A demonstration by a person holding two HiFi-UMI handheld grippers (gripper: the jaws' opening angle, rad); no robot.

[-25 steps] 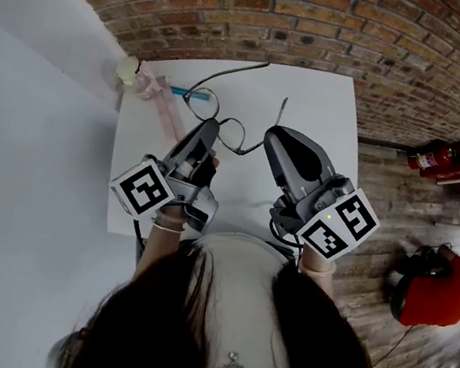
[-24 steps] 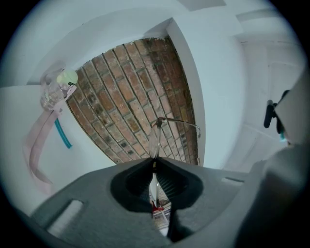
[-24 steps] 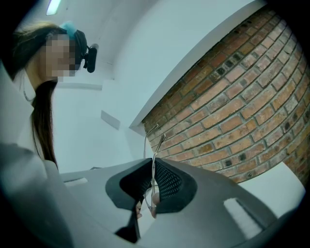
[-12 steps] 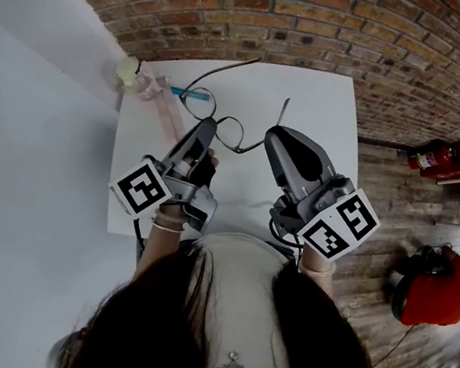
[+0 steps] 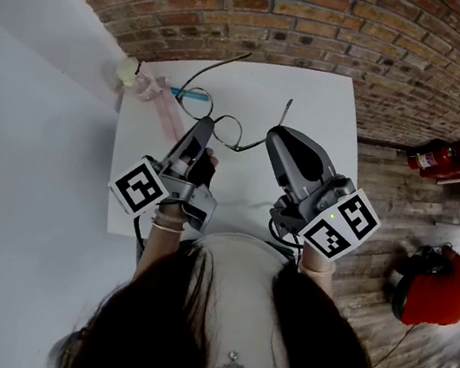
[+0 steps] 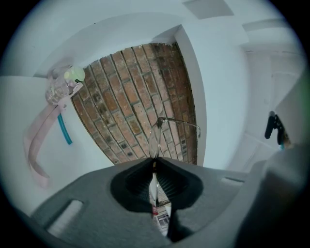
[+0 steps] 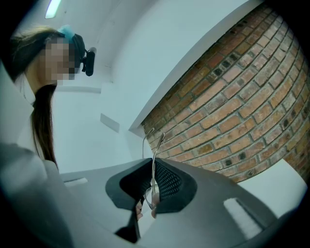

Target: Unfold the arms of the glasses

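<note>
Biggest thing here is the brick wall (image 5: pixel 287 12), rough red-brown blocks with pale mortar, curving round the far side; then the floor (image 5: pixel 388 189) on the right, which looks like worn wood planks. The table (image 5: pixel 324 98) is a flat, matte white square.

The two grippers are chunky grey plastic with a smooth shell, and each carries a cube with black-and-white square markers. The left gripper (image 5: pixel 206 124) has its jaws clenched on the glasses (image 5: pixel 229 132), pinching the rim by one lens; its own view shows the ribbed dark pads closed on the wire (image 6: pixel 154 162). The right gripper (image 5: pixel 275 135) is also clamped tight, on the thin metal at the other end of the frame (image 7: pixel 152 167).

So the glasses sit between the two grippers, held up over the far half of the table (very thin dark wire, round clear lenses). One arm sweeps out in a long curve toward the wall; the other pokes out straight just beside the right gripper.

Over on the floor there's a red fire extinguisher (image 5: pixel 446 157) lying near the wall, and a rounded red machine (image 5: pixel 427 288) closer in; I can't tell what it is.

At the table's far left corner there's a soft-looking pale pink strap (image 5: pixel 167 113), a clear plastic piece with a pale yellow-green round knob (image 5: pixel 127 70) on it, and a small teal stick (image 5: pixel 176 90) just beside the strap.
</note>
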